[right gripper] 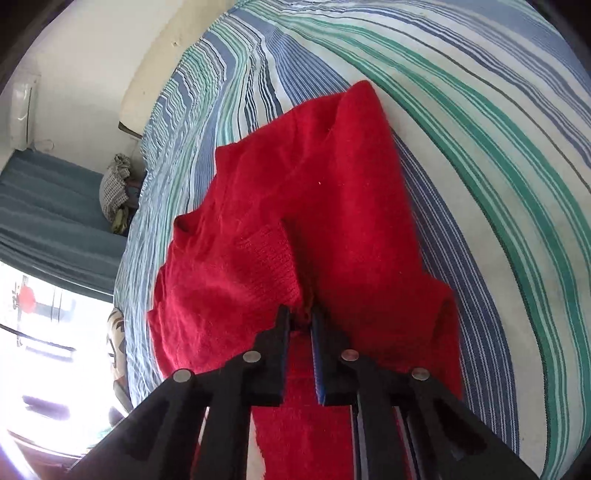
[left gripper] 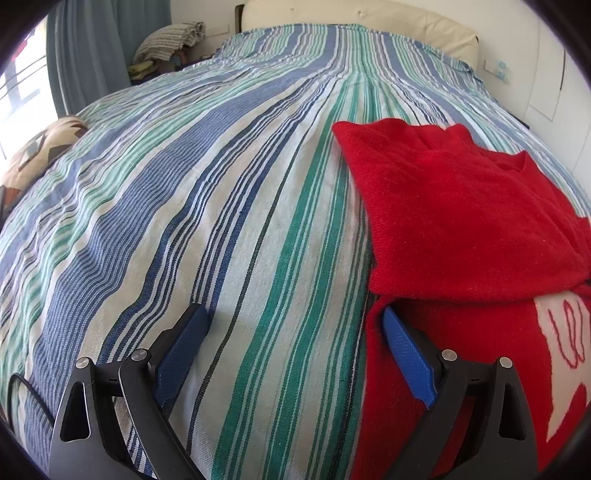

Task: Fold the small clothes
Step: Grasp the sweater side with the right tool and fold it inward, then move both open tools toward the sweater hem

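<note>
**Left wrist view: sweater on striped bedspread**

The left gripper (left gripper: 293,325) is seen spread wide and empty, beside the red sweater (left gripper: 461,218) lying on the bedspread (left gripper: 221,206). Only the right wrist view shows the right gripper (right gripper: 300,317) pinched onto a sweater fold.

My sweater (left gripper: 461,214) lies on the bedspread (left gripper: 207,206), at the right in my left wrist view, its upper part folded over the near part. My left gripper (left gripper: 295,332) sits near, its right finger (left gripper: 406,354) at the sweater's left edge. A headboard (left gripper: 351,18) stands at the far end, a cushion (left gripper: 40,151) far left. My right gripper (right gripper: 300,325) is over the sweater.
</note>
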The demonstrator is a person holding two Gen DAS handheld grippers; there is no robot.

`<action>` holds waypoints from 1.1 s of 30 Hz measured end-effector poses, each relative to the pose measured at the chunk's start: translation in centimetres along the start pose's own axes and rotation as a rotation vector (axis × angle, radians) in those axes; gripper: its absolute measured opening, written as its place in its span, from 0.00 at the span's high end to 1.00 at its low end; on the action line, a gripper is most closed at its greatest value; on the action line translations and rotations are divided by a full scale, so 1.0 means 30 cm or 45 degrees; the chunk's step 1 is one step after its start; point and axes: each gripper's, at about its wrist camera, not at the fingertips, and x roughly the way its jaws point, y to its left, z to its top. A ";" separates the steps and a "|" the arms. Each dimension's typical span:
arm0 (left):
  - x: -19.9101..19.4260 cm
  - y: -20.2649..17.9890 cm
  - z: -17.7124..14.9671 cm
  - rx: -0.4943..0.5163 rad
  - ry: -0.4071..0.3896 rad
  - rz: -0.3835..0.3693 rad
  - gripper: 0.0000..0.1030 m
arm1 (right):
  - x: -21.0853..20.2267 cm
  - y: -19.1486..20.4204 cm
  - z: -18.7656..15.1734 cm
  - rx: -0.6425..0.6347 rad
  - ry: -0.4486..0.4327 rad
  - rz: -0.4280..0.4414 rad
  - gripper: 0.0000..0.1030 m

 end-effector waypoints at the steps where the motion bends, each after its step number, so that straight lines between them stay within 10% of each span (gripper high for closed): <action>1: -0.006 0.001 0.004 0.004 0.015 0.004 0.06 | -0.034 0.006 -0.015 -0.039 -0.009 0.008 0.69; 4: -0.064 0.009 -0.006 0.041 0.093 0.006 0.06 | -0.151 0.051 -0.115 -0.289 0.047 0.074 0.46; 13: -0.390 -0.063 -0.347 0.264 0.214 -0.074 0.06 | -0.332 -0.058 -0.734 -0.936 0.402 -0.211 0.46; 22: -0.470 -0.075 -0.464 0.345 0.272 0.008 0.06 | -0.502 -0.178 -0.769 -0.764 0.229 -0.464 0.45; 33: -0.561 -0.037 -0.400 0.232 0.079 -0.050 0.06 | -0.712 -0.160 -0.722 -0.612 -0.226 -0.373 0.45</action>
